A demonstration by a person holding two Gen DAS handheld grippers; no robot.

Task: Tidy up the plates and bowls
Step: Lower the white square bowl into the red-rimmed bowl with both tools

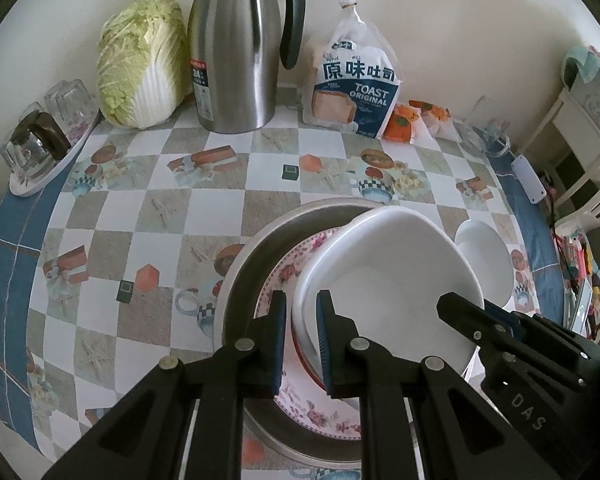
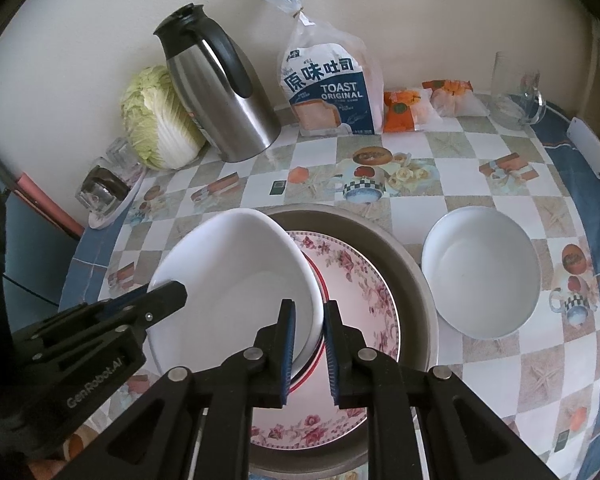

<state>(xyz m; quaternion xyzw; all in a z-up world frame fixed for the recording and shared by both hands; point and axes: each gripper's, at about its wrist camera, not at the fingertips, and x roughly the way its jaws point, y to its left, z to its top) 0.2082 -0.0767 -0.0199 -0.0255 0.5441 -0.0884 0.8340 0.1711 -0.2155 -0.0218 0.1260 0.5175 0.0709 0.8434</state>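
A large white bowl (image 1: 384,280) (image 2: 236,284) is tilted above a floral plate (image 1: 296,268) (image 2: 352,280) that lies in a round metal pan (image 1: 244,264) (image 2: 412,280). My left gripper (image 1: 301,328) is shut on the bowl's left rim. My right gripper (image 2: 310,332) is shut on the bowl's right rim; it also shows in the left wrist view (image 1: 460,312). The left gripper shows in the right wrist view (image 2: 168,300). A second white bowl (image 1: 486,264) (image 2: 480,272) stands on the table to the right of the pan.
At the back stand a napa cabbage (image 1: 140,64), a steel thermos jug (image 1: 236,56), a toast bag (image 1: 352,80), orange snack packs (image 1: 404,120) and a glass pitcher (image 2: 516,92). A tray with glasses (image 1: 40,148) sits at the left edge.
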